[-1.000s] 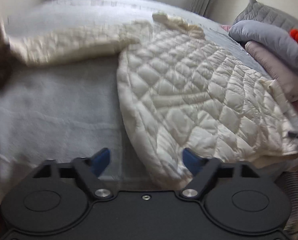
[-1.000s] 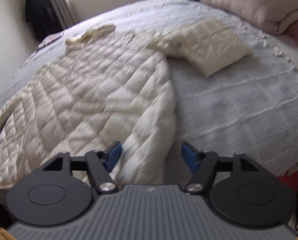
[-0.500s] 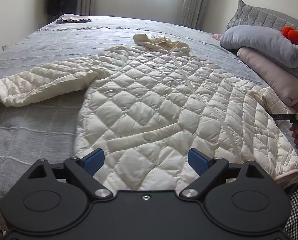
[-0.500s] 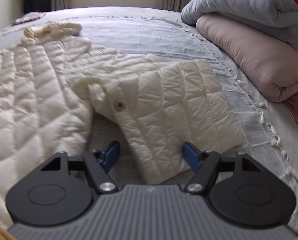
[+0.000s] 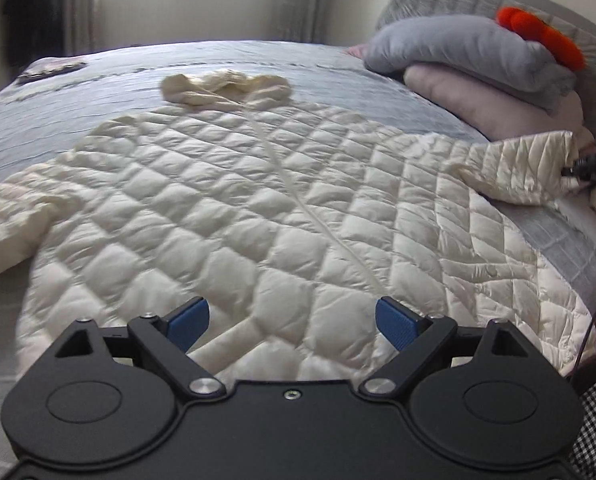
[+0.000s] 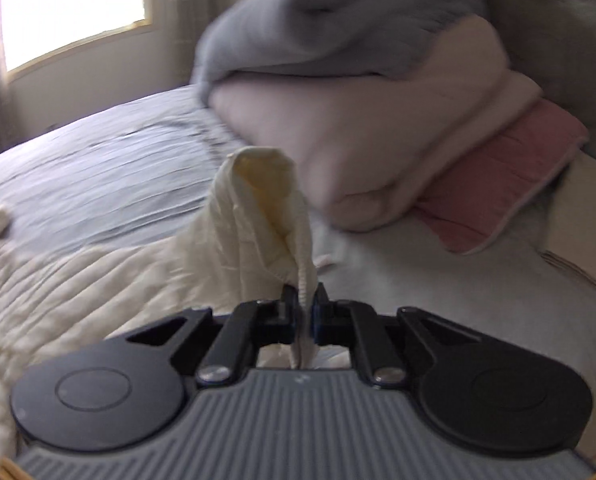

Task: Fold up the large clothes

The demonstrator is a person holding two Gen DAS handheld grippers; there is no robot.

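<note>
Quilted jacket: spread flat on the bed for folding. Sleeve cuff is clenched in the right gripper and raised near the bed's pillow edge, judged for folding inward; left gripper is held released over the hem

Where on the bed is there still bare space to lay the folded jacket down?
Bare bedspread lies beyond the jacket, between its hood and the window-side edge. The headboard side is crowded by stacked bedding. The right gripper holds the sleeve; the left gripper is open.

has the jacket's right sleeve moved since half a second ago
Yes. The sleeve, then flat on the bed, is now lifted toward the pink blanket, pinched by the right gripper.
</note>
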